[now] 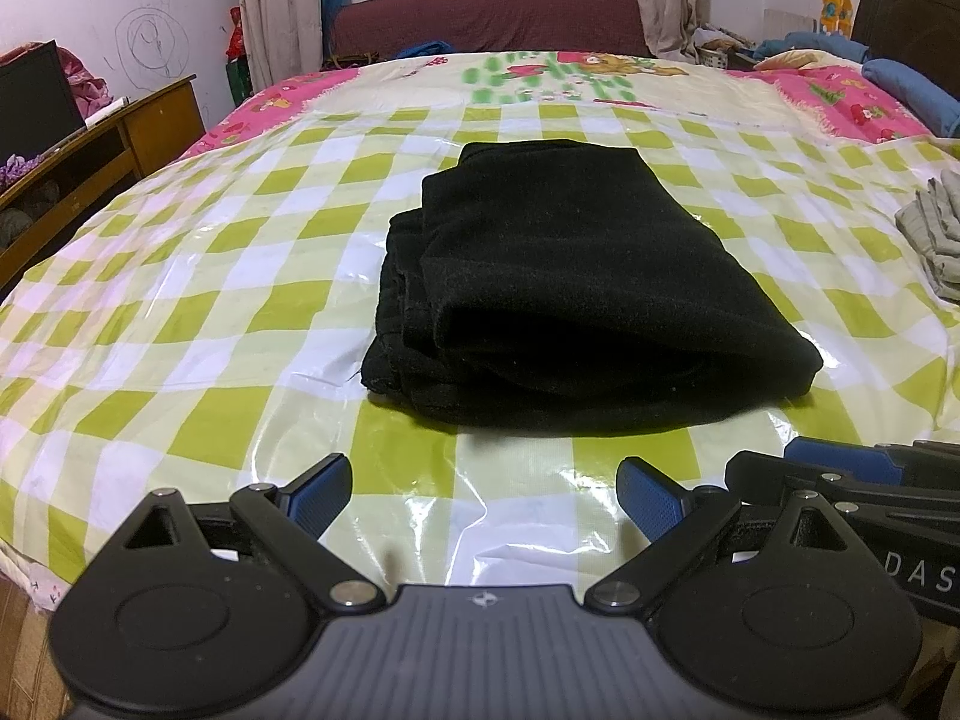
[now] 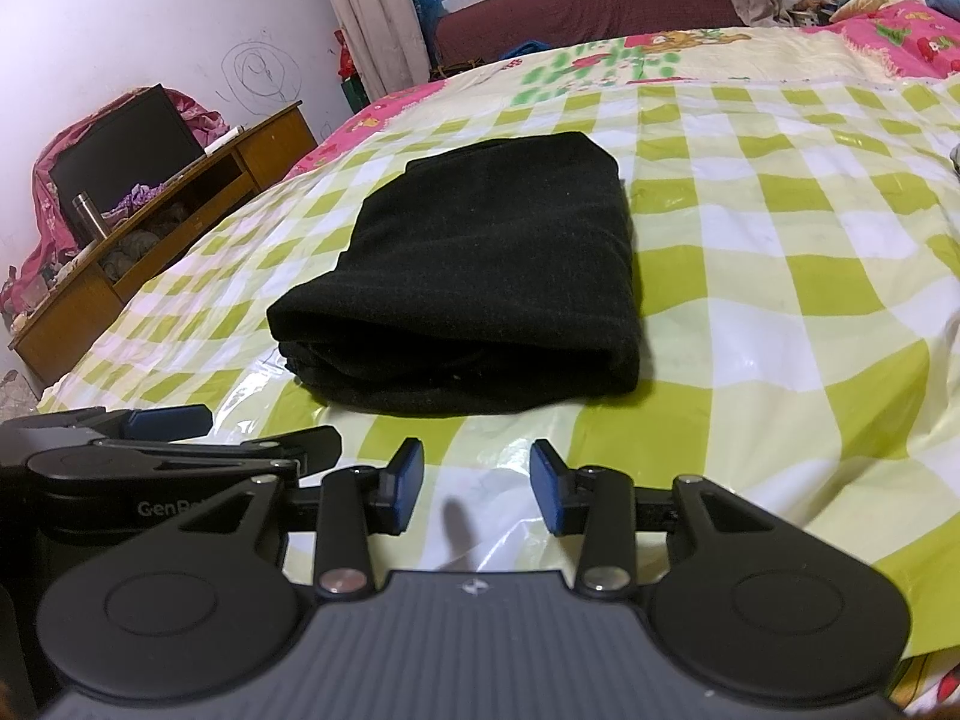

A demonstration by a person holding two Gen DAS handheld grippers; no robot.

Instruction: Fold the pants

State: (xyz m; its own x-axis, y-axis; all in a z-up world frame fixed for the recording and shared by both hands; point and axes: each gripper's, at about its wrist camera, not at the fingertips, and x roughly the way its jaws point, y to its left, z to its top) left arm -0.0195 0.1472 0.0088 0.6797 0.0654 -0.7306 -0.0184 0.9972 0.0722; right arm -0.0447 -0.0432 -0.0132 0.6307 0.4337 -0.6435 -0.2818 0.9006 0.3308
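Observation:
The black pants lie folded in a compact rectangular stack on the green-and-white checkered plastic sheet that covers the bed. They also show in the right wrist view. My left gripper is open and empty, just short of the stack's near edge. My right gripper is open and empty, also just short of the stack. The right gripper shows at the lower right of the left wrist view, and the left gripper at the lower left of the right wrist view.
A folded grey garment lies on the sheet at the right. A wooden desk with a dark monitor stands left of the bed. Blue bedding lies at the far right.

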